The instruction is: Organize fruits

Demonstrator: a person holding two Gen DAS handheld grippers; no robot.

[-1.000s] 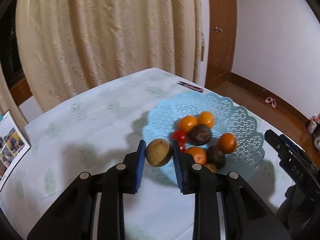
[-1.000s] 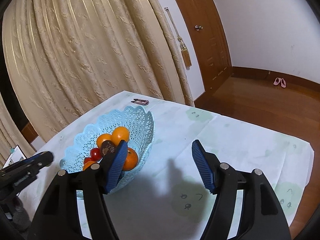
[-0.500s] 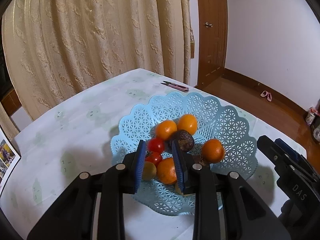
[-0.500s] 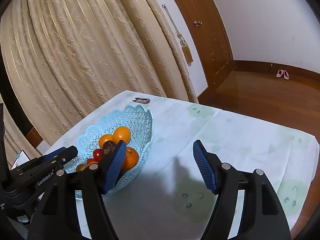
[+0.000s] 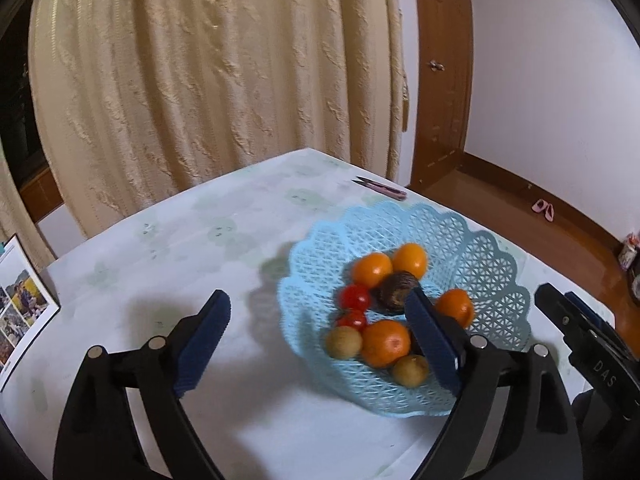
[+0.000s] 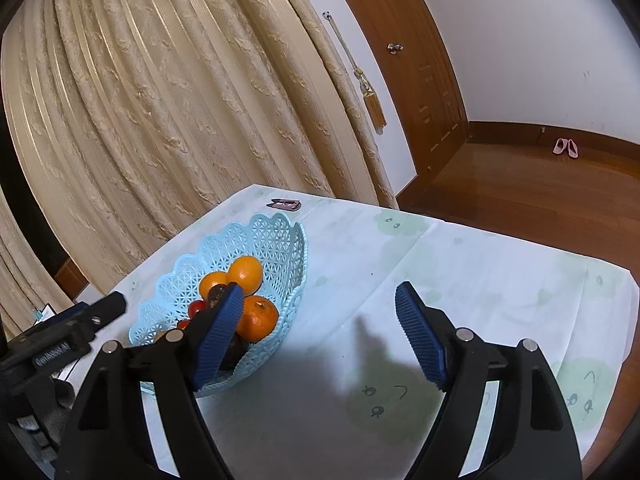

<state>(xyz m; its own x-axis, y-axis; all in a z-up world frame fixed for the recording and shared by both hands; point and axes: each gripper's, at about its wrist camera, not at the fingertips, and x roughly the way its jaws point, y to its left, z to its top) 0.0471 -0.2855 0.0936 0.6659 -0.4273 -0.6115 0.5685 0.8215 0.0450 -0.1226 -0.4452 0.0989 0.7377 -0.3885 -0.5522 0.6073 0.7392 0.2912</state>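
A light blue lattice basket stands on the white tablecloth and holds several oranges, two red tomatoes, a dark brown fruit and two tan round fruits. My left gripper is open and empty, just above the basket's near left rim. My right gripper is open and empty, to the right of the basket, over bare cloth. The left gripper's body shows at the left of the right wrist view.
Small pink scissors lie behind the basket near the table's far edge. A photo booklet lies at the table's left edge. A beige curtain hangs behind the table. The table edge drops to wood floor on the right.
My left gripper carried a tan fruit over the basket, opened and let it go; the fruit now lies in the basket. The left gripper has drawn back left. The right gripper stayed open.
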